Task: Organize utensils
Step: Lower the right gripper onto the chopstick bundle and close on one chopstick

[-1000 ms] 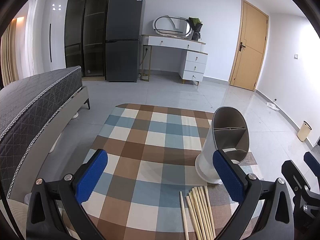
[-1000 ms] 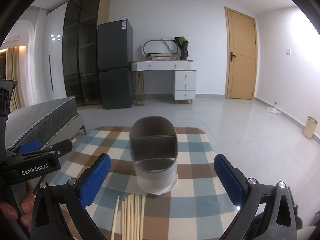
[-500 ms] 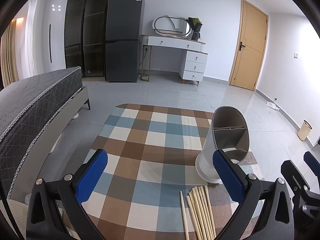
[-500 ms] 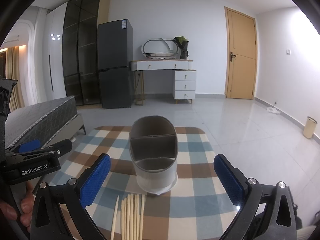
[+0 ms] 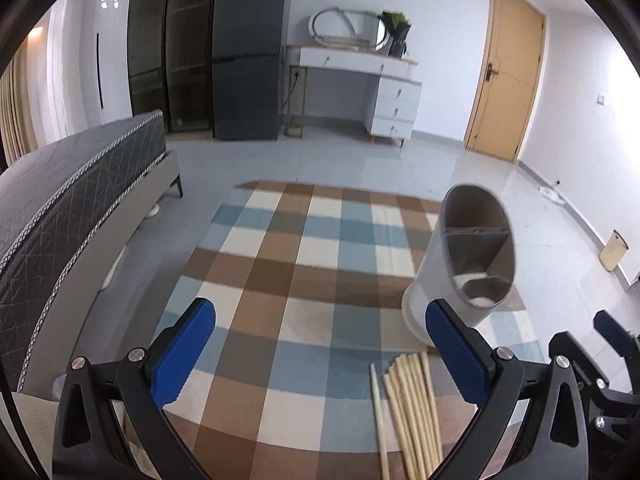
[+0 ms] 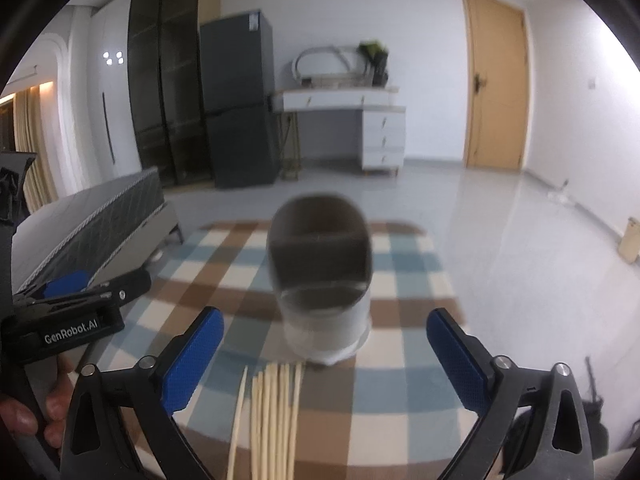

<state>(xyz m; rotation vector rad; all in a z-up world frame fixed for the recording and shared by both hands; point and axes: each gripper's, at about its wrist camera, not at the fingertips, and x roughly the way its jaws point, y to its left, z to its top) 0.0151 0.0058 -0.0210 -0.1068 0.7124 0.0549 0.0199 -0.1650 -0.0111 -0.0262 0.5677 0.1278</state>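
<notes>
A grey and white utensil holder (image 5: 464, 264) with inner compartments stands upright on a checked cloth (image 5: 304, 264). It also shows in the right wrist view (image 6: 324, 280). Several pale wooden chopsticks (image 5: 412, 412) lie side by side on the cloth just in front of it, and they also show in the right wrist view (image 6: 272, 416). My left gripper (image 5: 320, 352) is open and empty, left of the chopsticks. My right gripper (image 6: 320, 352) is open and empty, above the chopsticks and facing the holder.
A grey bed (image 5: 68, 208) runs along the left. A dark fridge (image 5: 248, 52), a white dresser (image 5: 368, 84) and a wooden door (image 5: 508, 76) stand at the far wall. A small bin (image 5: 614, 250) sits on the floor at right.
Both grippers have tipped down and moved a little closer to the table. The chopsticks and holder have not moved. Both stay open.
</notes>
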